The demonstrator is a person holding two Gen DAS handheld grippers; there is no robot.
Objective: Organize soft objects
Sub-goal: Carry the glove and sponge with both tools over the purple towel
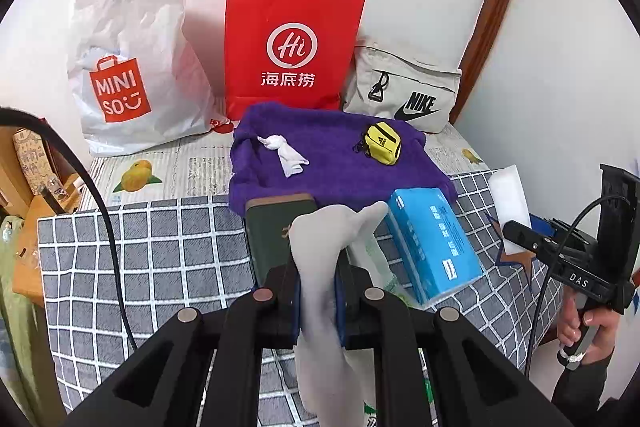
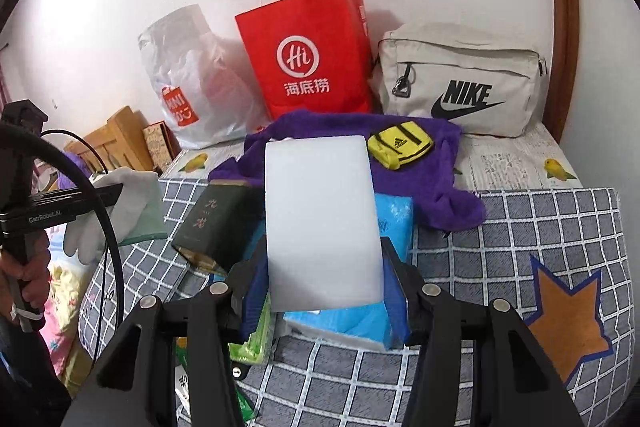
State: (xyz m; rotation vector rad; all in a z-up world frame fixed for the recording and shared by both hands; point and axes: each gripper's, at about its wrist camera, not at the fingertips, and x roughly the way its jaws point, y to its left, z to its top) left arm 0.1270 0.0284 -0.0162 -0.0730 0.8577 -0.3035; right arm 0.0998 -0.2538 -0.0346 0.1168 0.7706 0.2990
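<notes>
My left gripper [image 1: 318, 291] is shut on a grey sock [image 1: 324, 247] and holds it above the checked cloth; it also shows in the right wrist view [image 2: 120, 203]. My right gripper [image 2: 326, 291] is shut on a white sponge block [image 2: 320, 223], held above a blue tissue pack [image 2: 360, 323]. The sponge also shows at the right of the left wrist view [image 1: 508, 199]. A purple towel [image 1: 336, 163] lies further back with a white knotted sock [image 1: 284, 151] and a small yellow pouch [image 1: 383, 143] on it.
A dark green book [image 1: 272, 227] and the blue tissue pack [image 1: 434, 247] lie in front of the towel. A white Miniso bag [image 1: 132, 59], a red paper bag [image 1: 292, 47] and a grey Nike bag [image 1: 404, 87] stand against the wall. A green packet [image 2: 256, 343] lies below my right gripper.
</notes>
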